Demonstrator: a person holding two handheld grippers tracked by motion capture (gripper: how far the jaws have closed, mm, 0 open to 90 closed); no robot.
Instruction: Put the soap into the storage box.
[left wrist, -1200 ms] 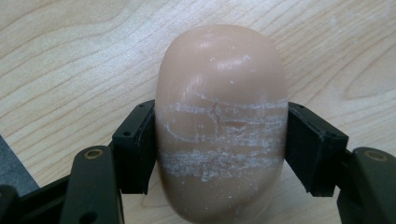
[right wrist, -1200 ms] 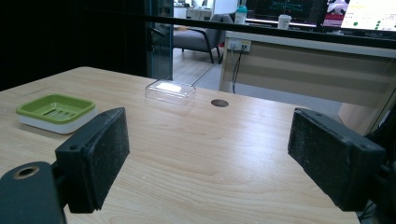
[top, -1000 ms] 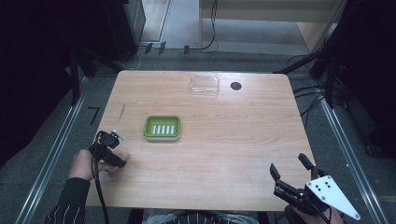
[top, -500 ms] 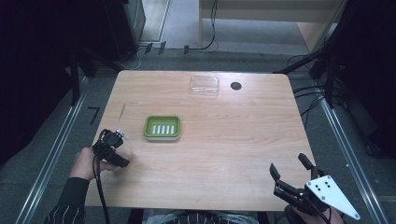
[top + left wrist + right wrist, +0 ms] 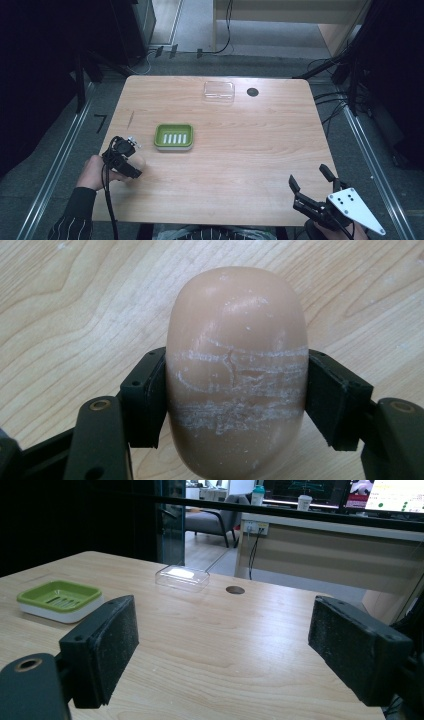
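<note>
Between the fingers of the left gripper [image 5: 235,410] sat a beige bar of soap [image 5: 236,372], clamped on both flanks by the black pads, its scuffed white marks facing up. Its long axis ran away from the hand, straight out past the fingertips, so the bar stuck forward beyond them over the wooden counter [image 5: 250,150]. From above, that gripper [image 5: 131,164] and the hand holding it [image 5: 95,172] were at the near left part of the counter, with the soap [image 5: 137,162] low over the wood; I could not tell whether it touched.

Just ahead of those fingers and a little to the right lay the green soap dish [image 5: 173,136], slotted, with nothing in it. My guess was that the soap belonged there, and nothing stood between the two. The left hand was plainly the nearer one for it.

Farther beyond the dish, toward the far edge, rested a clear plastic lid or box [image 5: 219,91], with a dark round hole [image 5: 252,92] just beside it.

The right gripper [image 5: 312,182] hung at the near right corner, well apart from everything, its fingers [image 5: 102,647] spread wide and holding nothing. Through their gap the dish [image 5: 60,599] and the clear box [image 5: 182,578] showed far off.
</note>
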